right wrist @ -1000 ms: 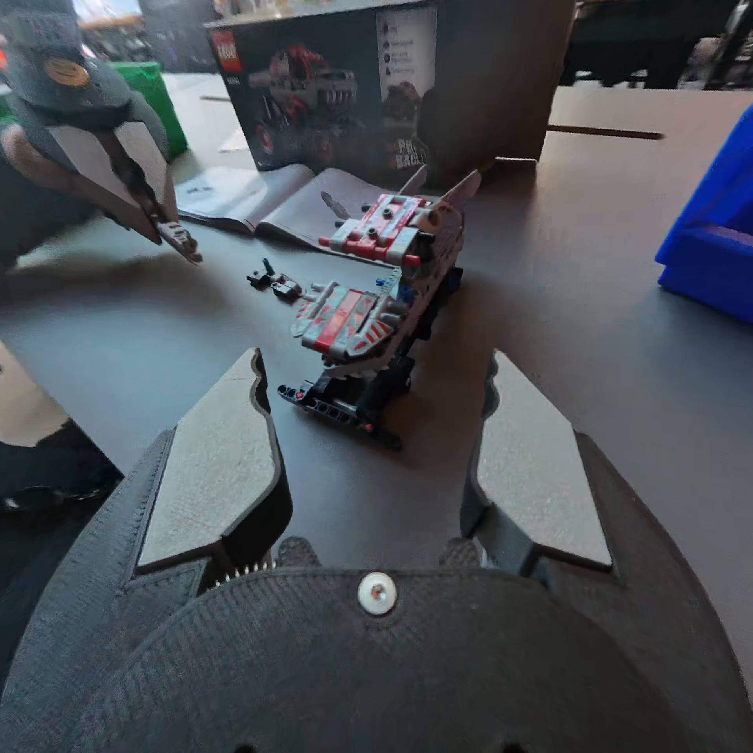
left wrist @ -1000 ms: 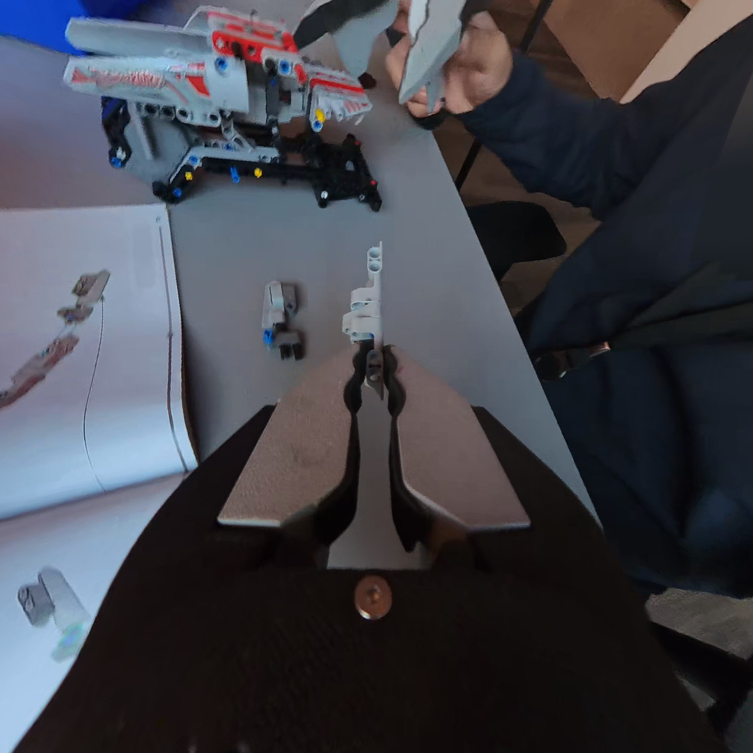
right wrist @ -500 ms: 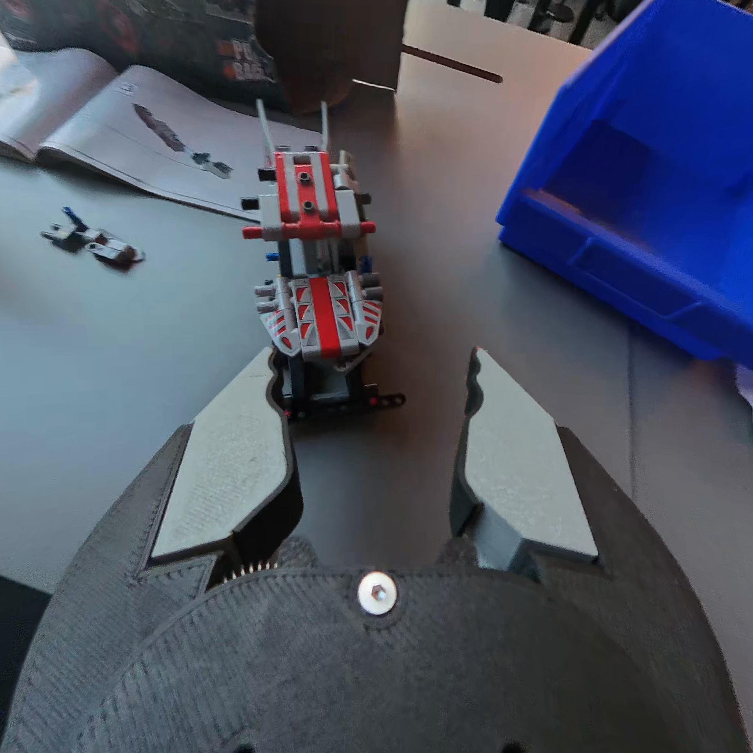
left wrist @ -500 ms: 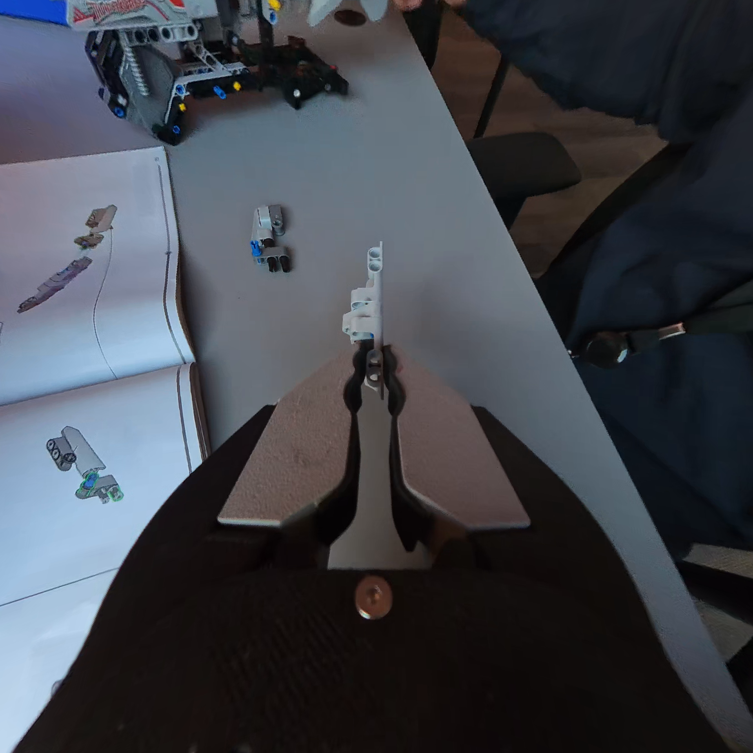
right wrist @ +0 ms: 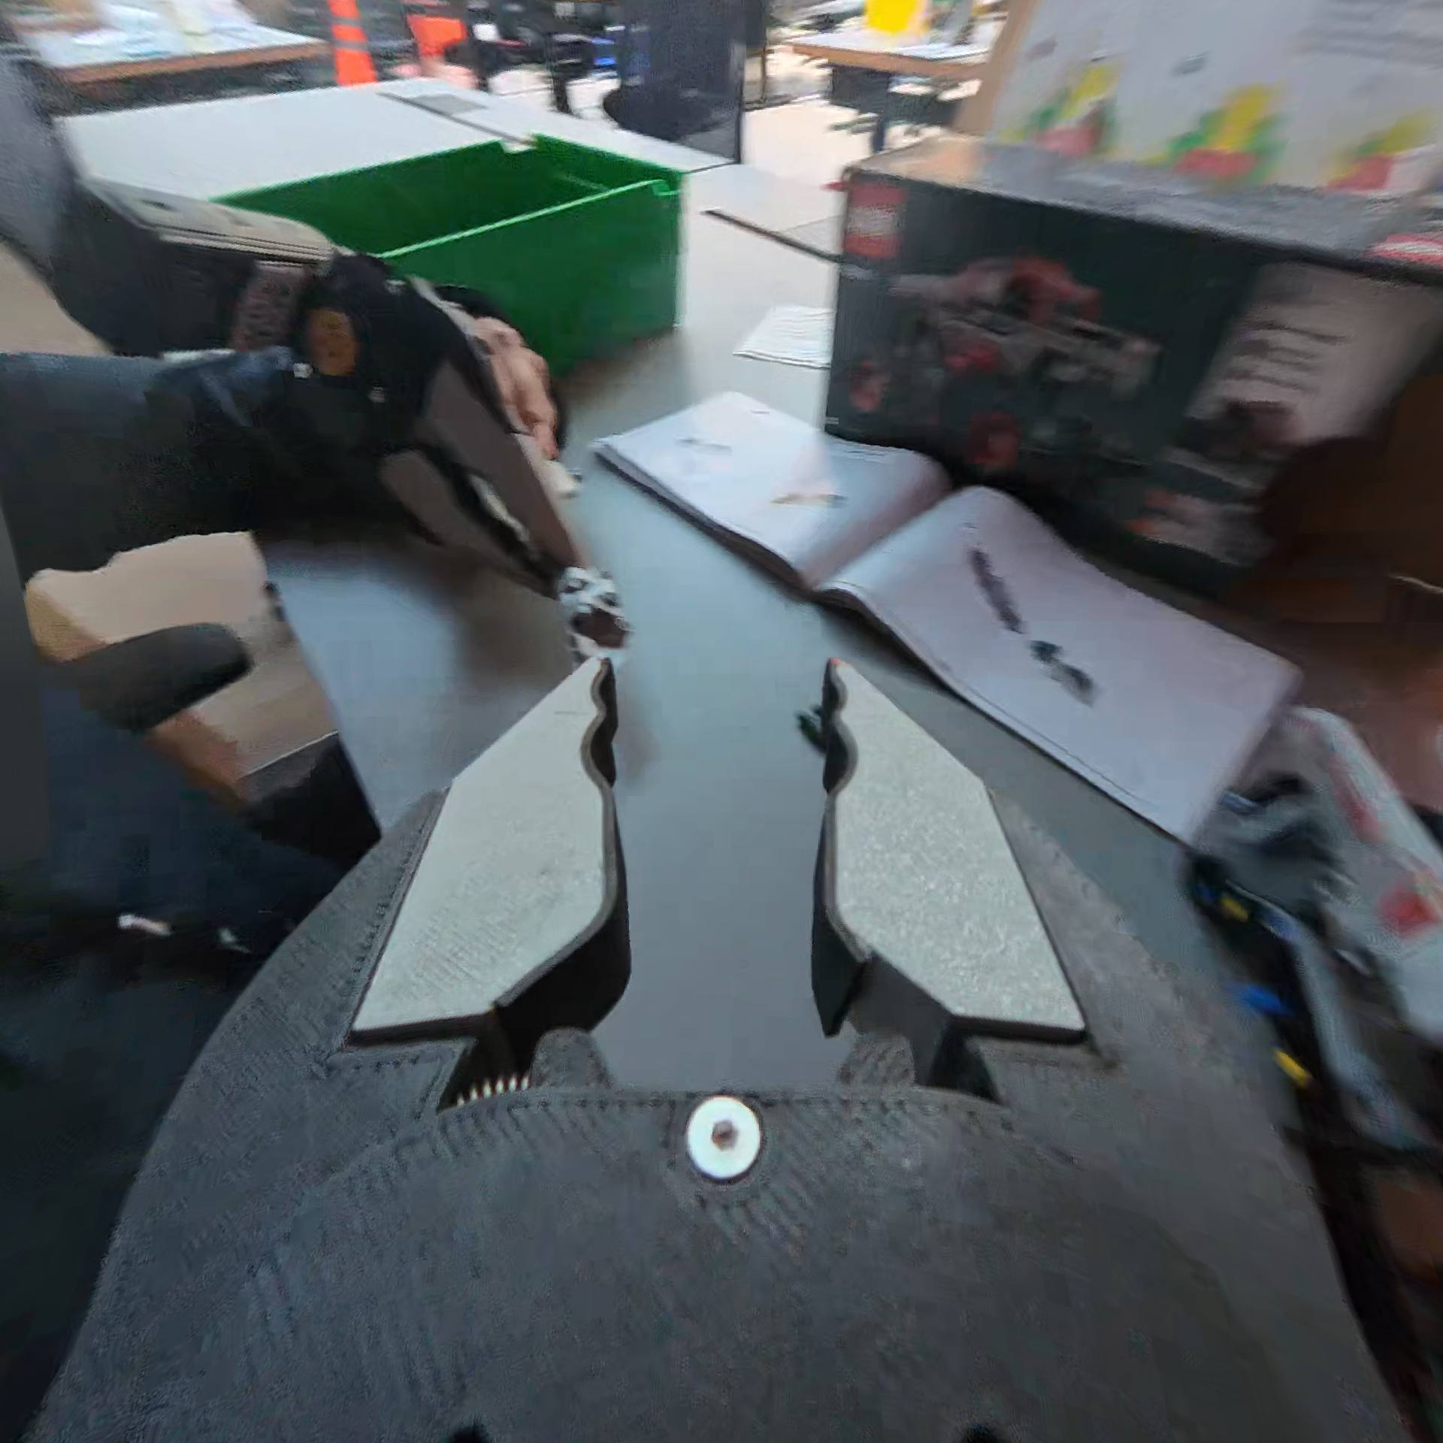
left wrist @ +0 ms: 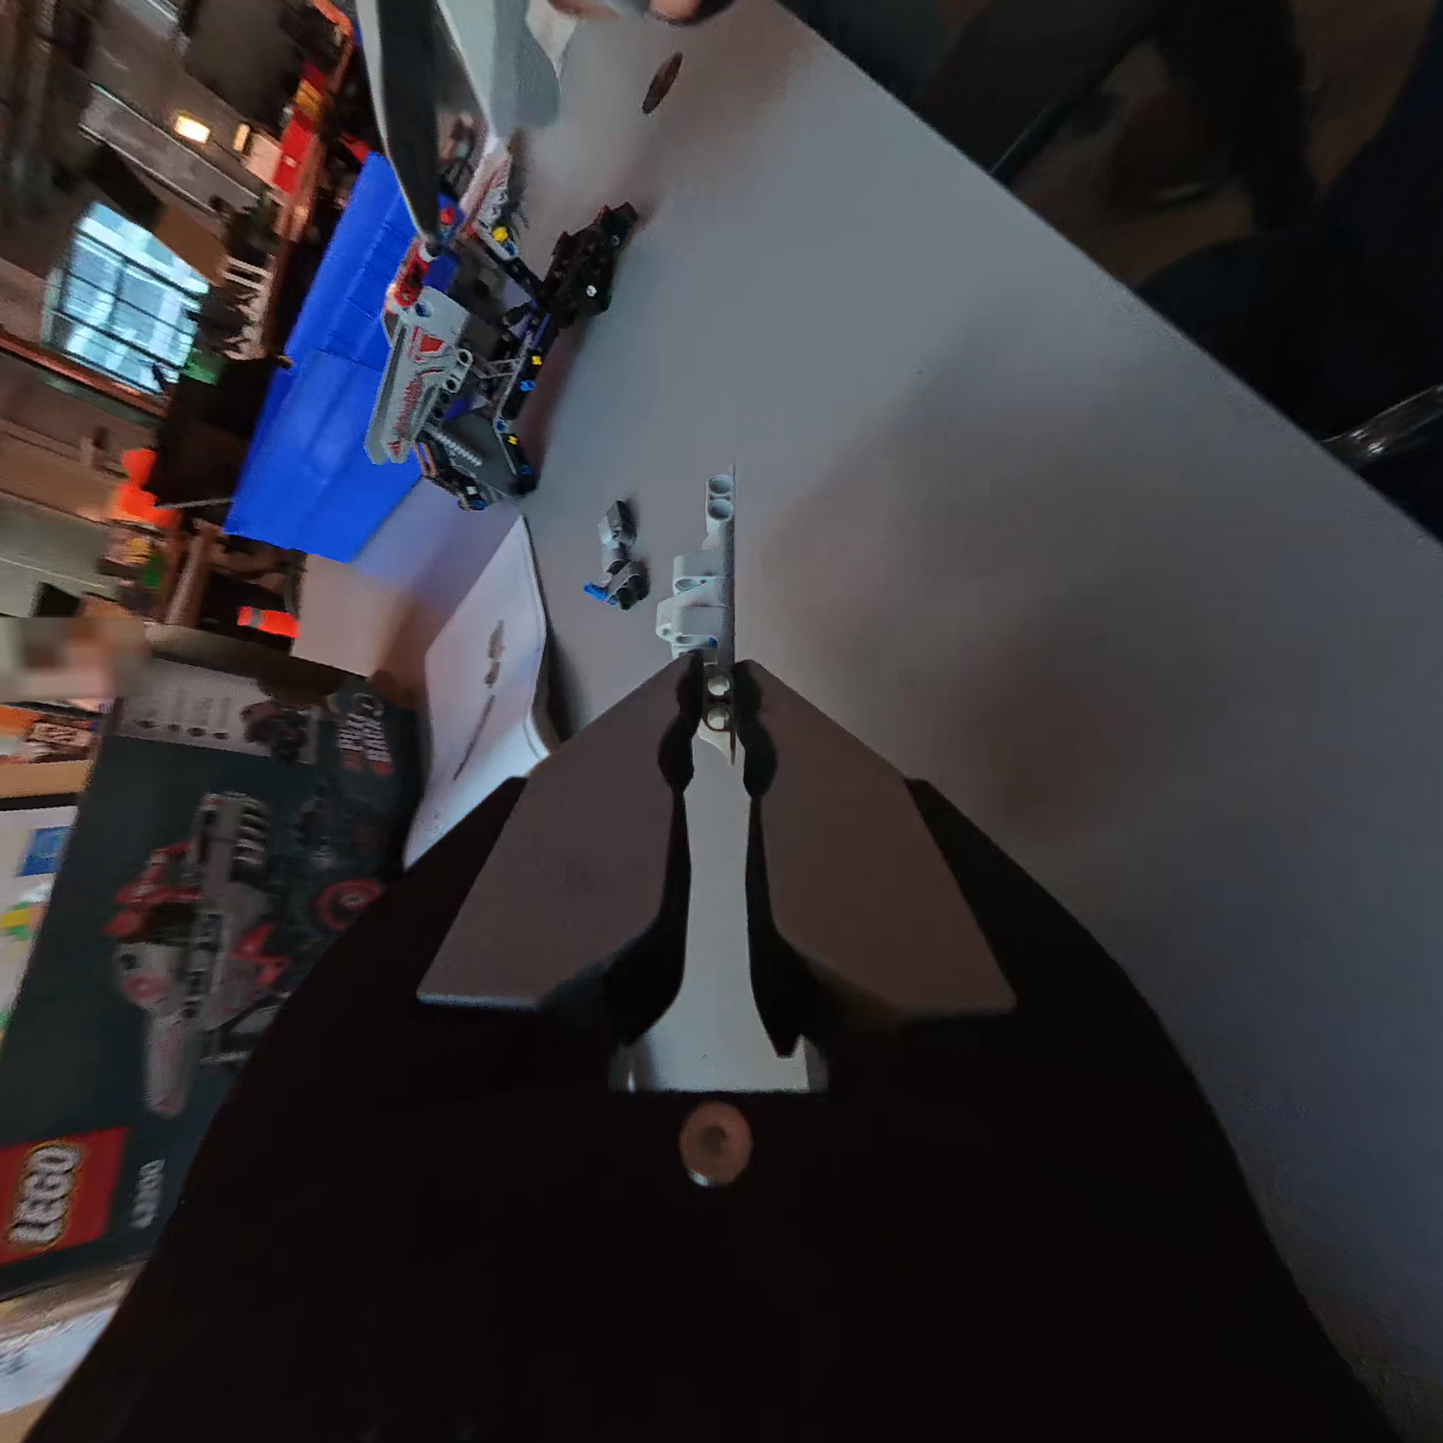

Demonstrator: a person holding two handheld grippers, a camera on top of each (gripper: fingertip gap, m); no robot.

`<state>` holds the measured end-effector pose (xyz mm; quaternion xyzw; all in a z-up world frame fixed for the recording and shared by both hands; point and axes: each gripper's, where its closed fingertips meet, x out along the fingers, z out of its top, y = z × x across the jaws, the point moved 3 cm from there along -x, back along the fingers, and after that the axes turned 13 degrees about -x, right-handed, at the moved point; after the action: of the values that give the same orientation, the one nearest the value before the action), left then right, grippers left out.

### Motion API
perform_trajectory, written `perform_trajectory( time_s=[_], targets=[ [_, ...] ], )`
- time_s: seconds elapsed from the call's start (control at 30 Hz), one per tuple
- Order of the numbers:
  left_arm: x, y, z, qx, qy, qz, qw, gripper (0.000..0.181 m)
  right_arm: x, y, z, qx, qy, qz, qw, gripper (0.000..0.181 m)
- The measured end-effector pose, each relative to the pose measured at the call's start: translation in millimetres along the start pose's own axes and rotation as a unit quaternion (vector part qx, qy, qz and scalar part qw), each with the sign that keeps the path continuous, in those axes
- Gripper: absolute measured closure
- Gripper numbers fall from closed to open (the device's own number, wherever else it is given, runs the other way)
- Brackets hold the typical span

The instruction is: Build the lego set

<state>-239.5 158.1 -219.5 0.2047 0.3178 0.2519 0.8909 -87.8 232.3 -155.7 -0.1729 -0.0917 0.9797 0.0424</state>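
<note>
Grey beam piece [left wrist: 707, 593] sits clamped in the left claw [left wrist: 714, 687], its long axis running straight ahead from the fingertips, the two-hole end farthest out; a pale connector block bulges from its left side. The piece hangs above the grey bench [left wrist: 976, 468], clear of the surface. The view is rolled, so the bench slants across the picture. Just left of the piece, a small grey-and-black subassembly [left wrist: 621, 558] with a blue pin lies on the bench. Farther on stands the partly built model [left wrist: 468, 375], grey with red markings on a black frame, with a blue bin [left wrist: 328, 390] behind it. An open instruction booklet [left wrist: 484, 687] and the set's dark box [left wrist: 203, 937] lie at left.

Right wrist view, blurred by motion: the right claw [right wrist: 718, 703] stands apart, nothing between its fingers, low over the dark bench [right wrist: 703, 859]. Ahead at left, the left claw [right wrist: 546, 546] slopes downward, its piece [right wrist: 589, 597] at the tip. The booklet [right wrist: 976, 562], box [right wrist: 1093, 375] and a green bin [right wrist: 531, 234] lie beyond; the model [right wrist: 1343, 859] is at the right edge.
</note>
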Motion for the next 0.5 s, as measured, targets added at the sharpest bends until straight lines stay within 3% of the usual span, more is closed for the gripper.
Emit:
perform_trajectory(
  time_s=[0.17, 0.33, 0.5],
  targets=[
    [-10.3, 9.5, 0.3, 0.043, 0.013, 0.084, 0.995, 0.176, 81.4, 38.0, 11.4, -0.042, 0.0, 0.169, 0.985, 0.126],
    [-20.9, 19.6, -14.9, 0.066, 0.042, 0.147, 0.986, 0.177, 132.1, 43.0, 3.1, -0.172, 0.033, 0.213, 0.961, 0.131],
    [-20.8, 26.0, -24.6, 0.072, 0.061, 0.17, 0.981, 0.177, 154.5, 45.9, 3.7, -0.211, 0.028, 0.232, 0.949, 0.145]
  ],
)
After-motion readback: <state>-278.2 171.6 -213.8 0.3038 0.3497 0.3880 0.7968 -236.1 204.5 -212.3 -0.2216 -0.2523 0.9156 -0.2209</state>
